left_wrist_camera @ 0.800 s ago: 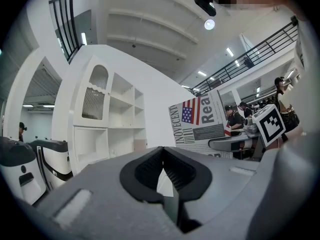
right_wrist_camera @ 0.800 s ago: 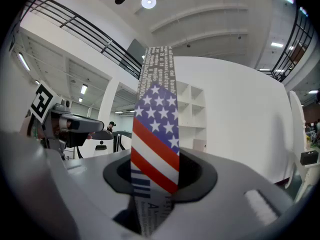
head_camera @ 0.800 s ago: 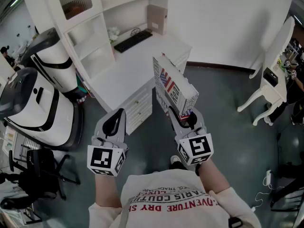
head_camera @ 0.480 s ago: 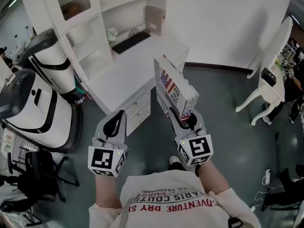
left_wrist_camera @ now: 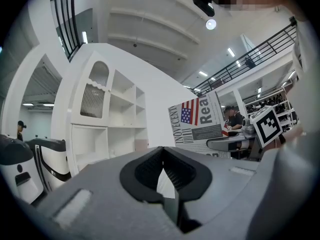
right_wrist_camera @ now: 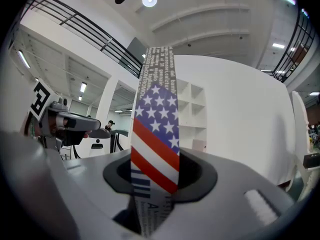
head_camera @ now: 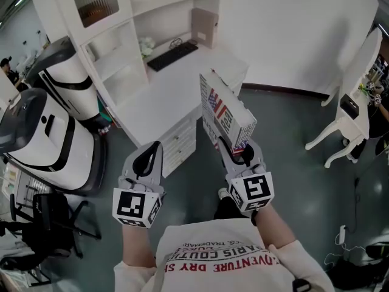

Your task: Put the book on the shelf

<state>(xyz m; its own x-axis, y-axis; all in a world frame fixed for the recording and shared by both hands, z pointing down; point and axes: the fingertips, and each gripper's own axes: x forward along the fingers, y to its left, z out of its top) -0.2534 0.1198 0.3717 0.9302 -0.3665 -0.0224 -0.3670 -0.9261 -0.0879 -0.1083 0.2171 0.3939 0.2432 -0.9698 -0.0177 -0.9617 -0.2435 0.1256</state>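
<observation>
Right hand-held gripper (head_camera: 236,154) clamps the book (head_camera: 223,109) by its lower end, long axis pointing away, in the air by the table's (head_camera: 161,96) right edge. Left hand-held gripper (head_camera: 146,158) closed, empty. Shelf (head_camera: 118,56) ahead-left, beyond the table's far edge.

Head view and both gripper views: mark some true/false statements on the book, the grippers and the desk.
1. The right gripper is closed on the book. True.
2. The left gripper grips the book too. False: it holds nothing, its fingers are together, and it is apart from the book.
3. The book stands on the shelves. False: it is upright in the air in the right gripper, short of the shelves.
4. A black keyboard lies on the white desk. True.
5. The book's cover shows stars and stripes. True.
</observation>
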